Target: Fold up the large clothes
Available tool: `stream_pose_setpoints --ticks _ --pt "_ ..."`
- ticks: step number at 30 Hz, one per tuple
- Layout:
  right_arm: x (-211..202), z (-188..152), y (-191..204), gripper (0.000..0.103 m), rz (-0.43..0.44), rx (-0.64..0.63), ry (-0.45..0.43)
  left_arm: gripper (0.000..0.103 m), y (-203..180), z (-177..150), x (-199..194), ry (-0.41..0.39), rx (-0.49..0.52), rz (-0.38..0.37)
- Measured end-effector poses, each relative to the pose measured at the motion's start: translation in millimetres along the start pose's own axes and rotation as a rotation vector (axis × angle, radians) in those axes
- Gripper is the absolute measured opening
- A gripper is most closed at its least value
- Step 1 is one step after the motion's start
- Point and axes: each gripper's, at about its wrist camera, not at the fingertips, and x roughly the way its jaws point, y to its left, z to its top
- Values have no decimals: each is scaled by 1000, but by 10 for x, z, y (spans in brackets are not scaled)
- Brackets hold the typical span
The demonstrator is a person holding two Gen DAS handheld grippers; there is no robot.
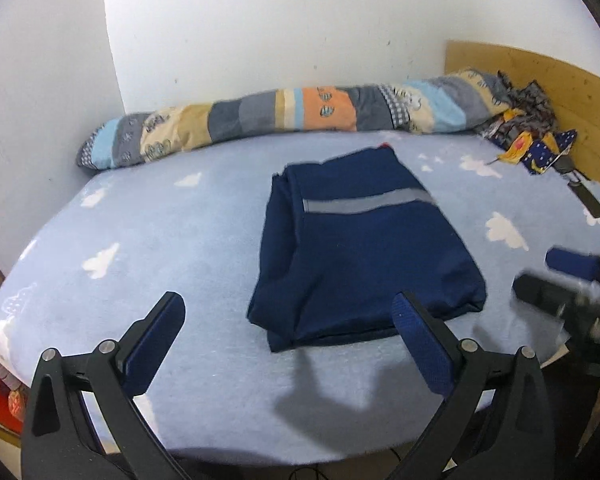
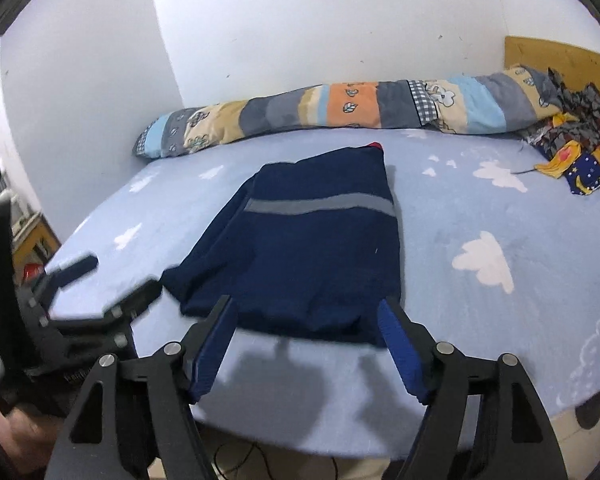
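A navy garment [image 1: 364, 256] with a grey stripe lies folded into a rectangle in the middle of the light blue bed sheet [image 1: 160, 240]. It also shows in the right wrist view [image 2: 304, 252]. My left gripper [image 1: 288, 308] is open and empty, hovering over the garment's near left corner. My right gripper [image 2: 306, 312] is open and empty, just above the garment's near edge. The right gripper shows blurred at the right edge of the left wrist view [image 1: 540, 276]. The left gripper shows blurred at the left of the right wrist view [image 2: 112, 280].
A rolled patchwork quilt [image 1: 300, 116] lies along the far wall. A pile of patterned cloth [image 1: 532, 128] sits by the wooden headboard [image 1: 540, 76] at the far right. A dark flat object [image 1: 588, 196] lies near it. The bed's near edge drops to the floor.
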Motion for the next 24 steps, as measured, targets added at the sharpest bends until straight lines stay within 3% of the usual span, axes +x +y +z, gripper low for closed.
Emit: stream_pose_setpoints --ticks 4,6,8,16,21,24 --pt "-228 -29 178 77 -15 -53 -30 103 56 -59 -169 -50 -2 5" --pt "-271 -61 223 88 -54 -106 -53 103 89 -71 -184 -35 -32 -22" --pt "-216 -133 219 89 -92 -138 -56 103 98 -86 -176 -24 -50 -30" --pt "98 -188 -46 89 -43 41 -29 103 -18 -146 114 16 -55 -33" --pt "241 -200 -9 89 -53 30 -1 103 -106 -159 282 46 -45 -51" --pt "262 -196 21 89 -41 37 -5 103 -120 -136 410 126 -39 -55"
